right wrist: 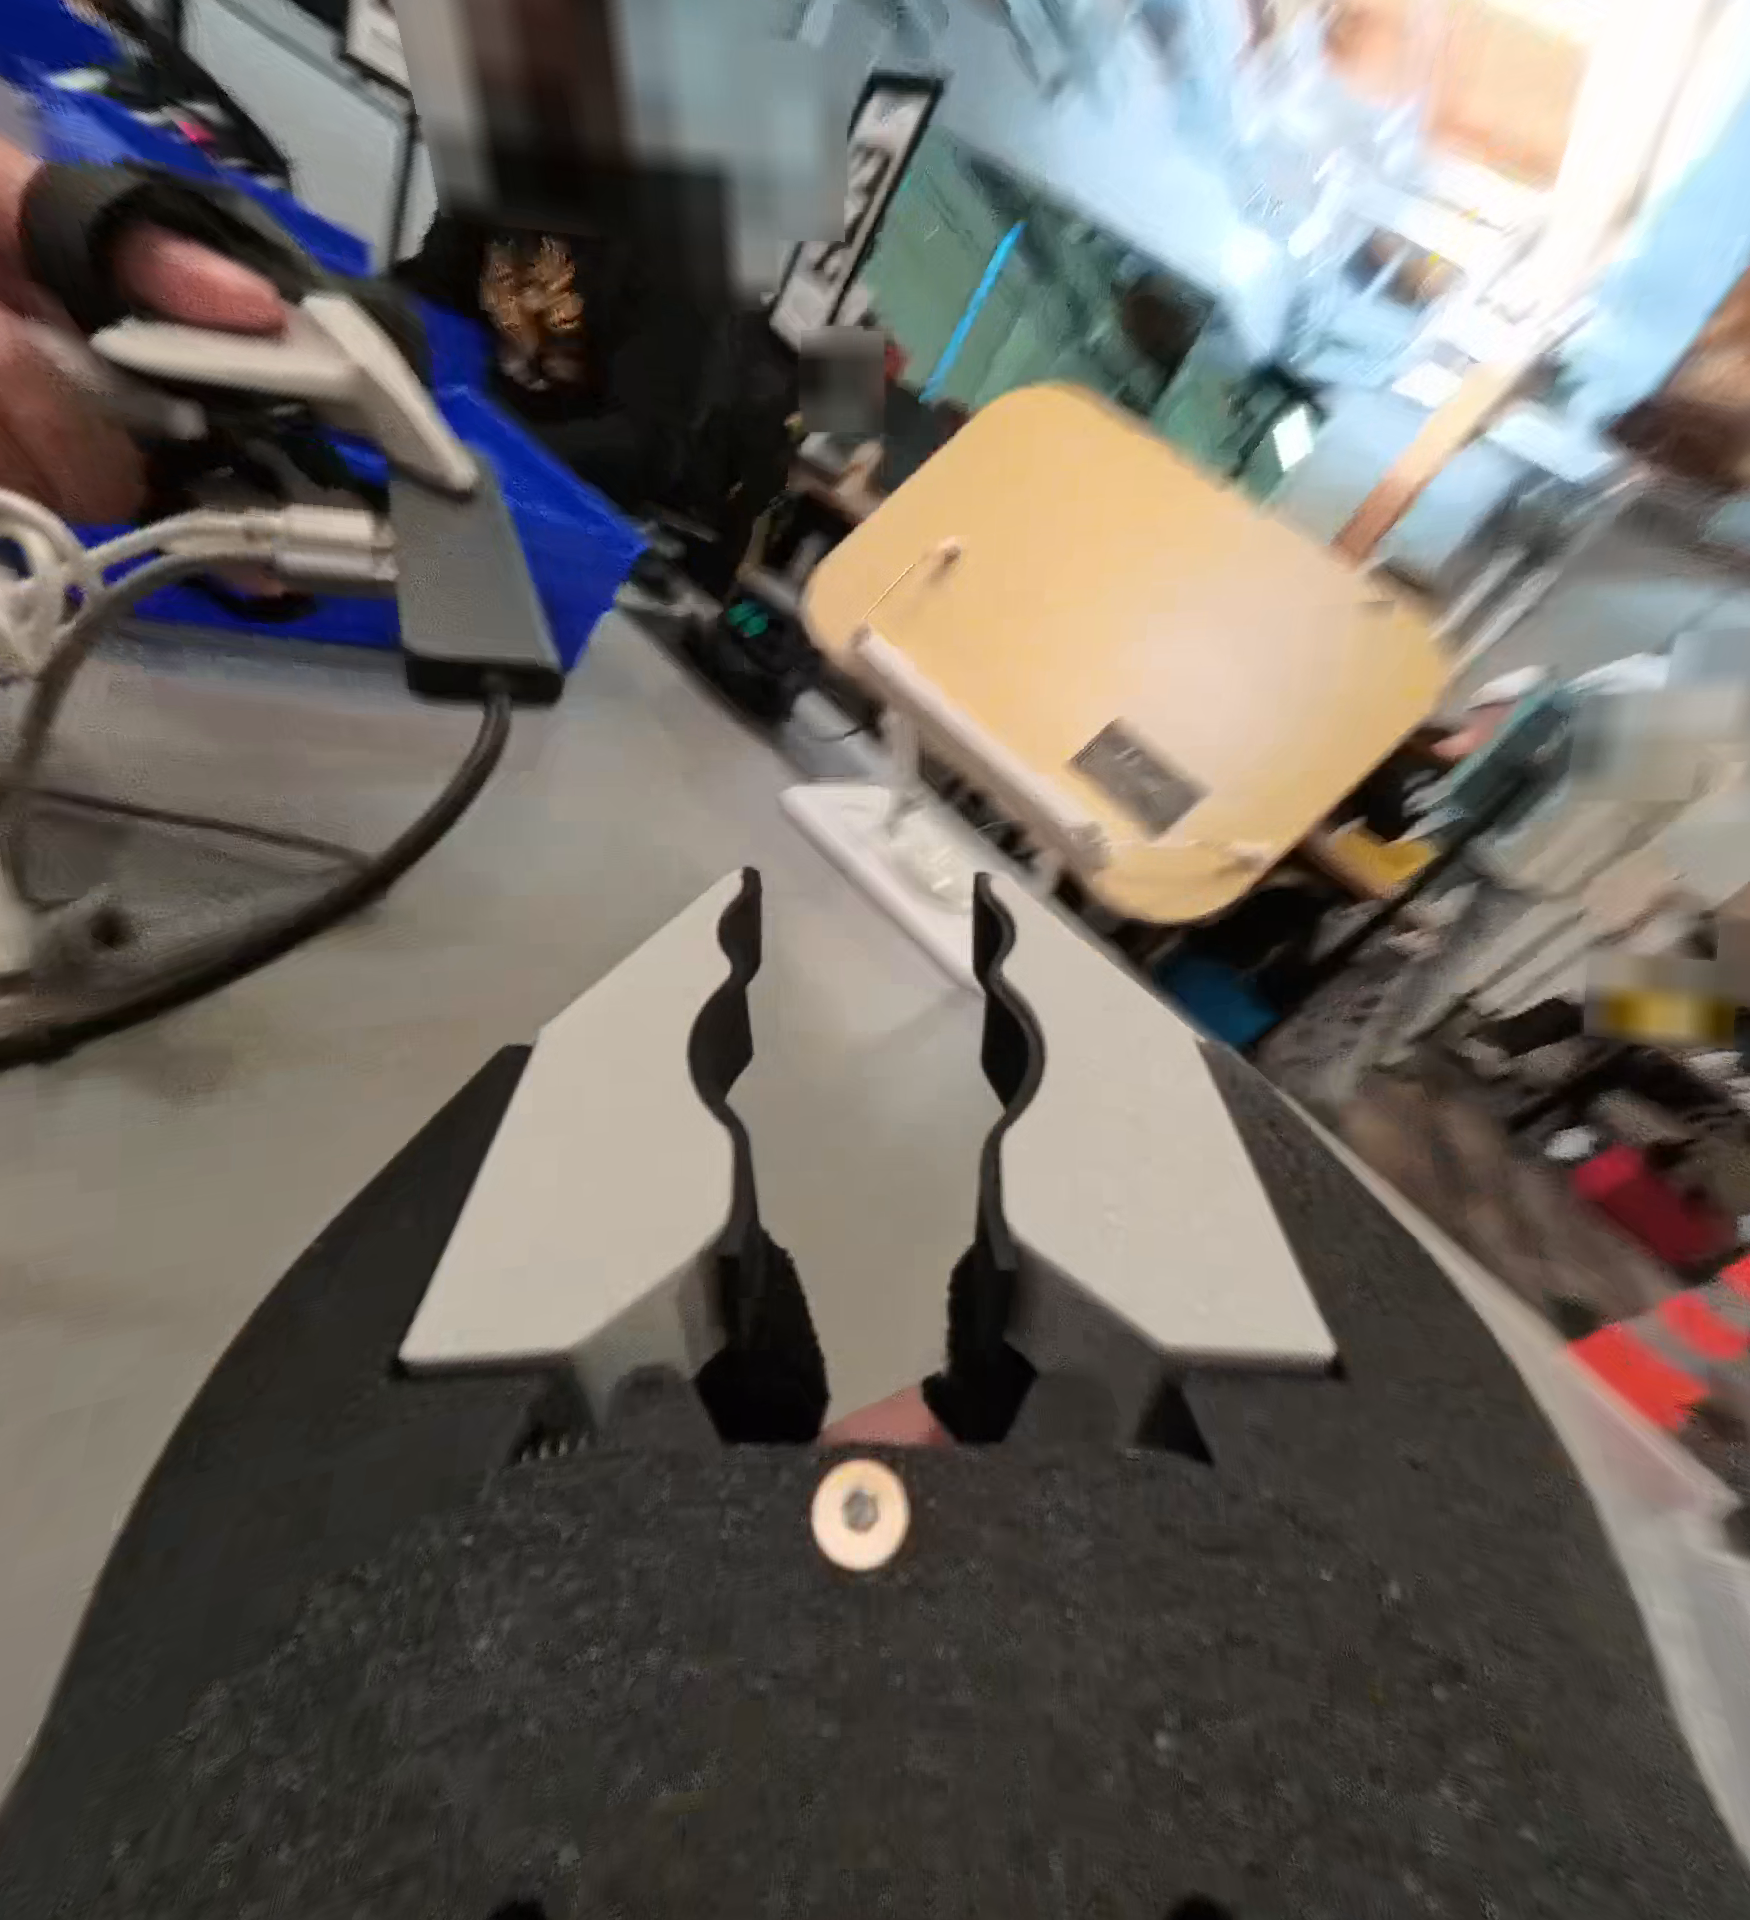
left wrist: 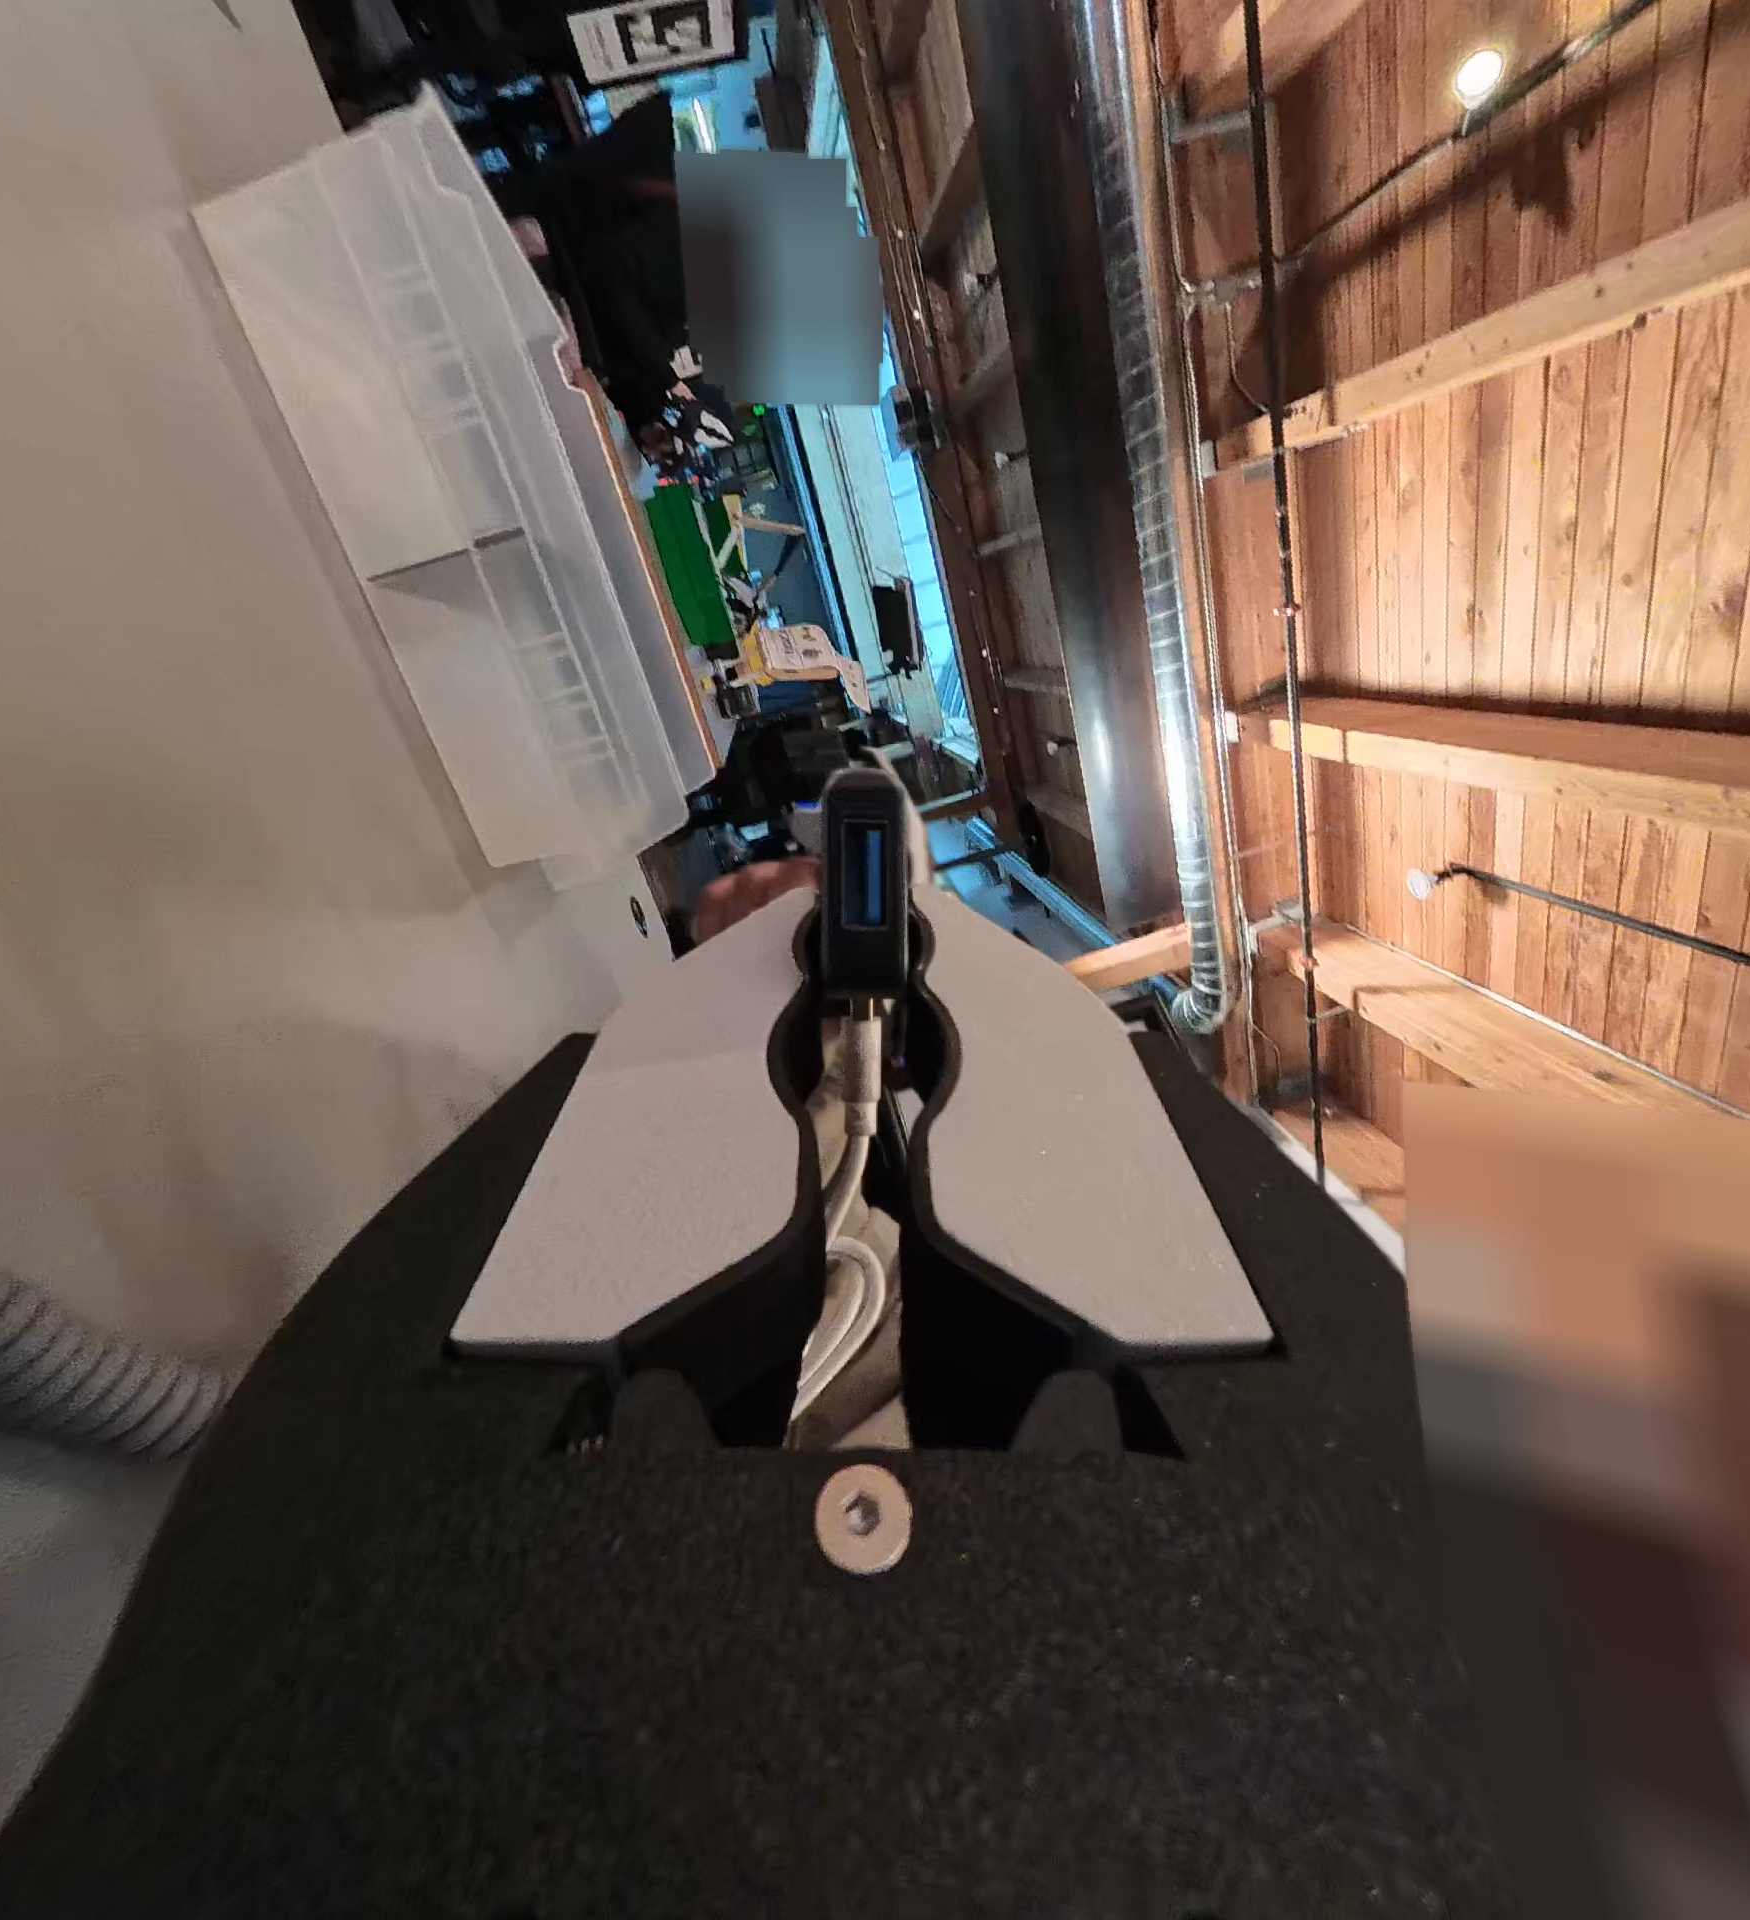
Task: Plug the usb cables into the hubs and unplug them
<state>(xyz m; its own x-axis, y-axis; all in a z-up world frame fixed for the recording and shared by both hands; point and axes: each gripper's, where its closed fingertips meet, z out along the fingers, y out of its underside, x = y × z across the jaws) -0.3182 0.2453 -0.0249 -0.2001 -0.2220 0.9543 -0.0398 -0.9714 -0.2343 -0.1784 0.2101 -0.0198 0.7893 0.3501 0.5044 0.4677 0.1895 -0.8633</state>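
Nearest your left wrist camera, the black body of your left gripper fills the lower frame, and its two grey fingers are clamped on a small black USB hub, which stands up between the tips with a blue port facing the lens. A white cable is plugged into the hub's underside and trails back down the slot between the fingers toward the camera. This view is rolled on its side: a clear plastic bin lies on the pale table up and to the left of the hub, and wooden ceiling boards run along the hub's right. In the right wrist view, which is smeared with motion blur, your right gripper has its jaws apart with nothing between them, only the grey tabletop showing through the gap. The hub appears well up and to the left of those open tips, held off the table, pinched by the far gripper finger, with your hand behind it. Two white cables are plugged into the hub's left side and bunch together farther left, while a dark cable leaves the hub's lower end and curves down onto the table. A tan chair back stands beyond the table edge, right of the hub and past the open fingertips.
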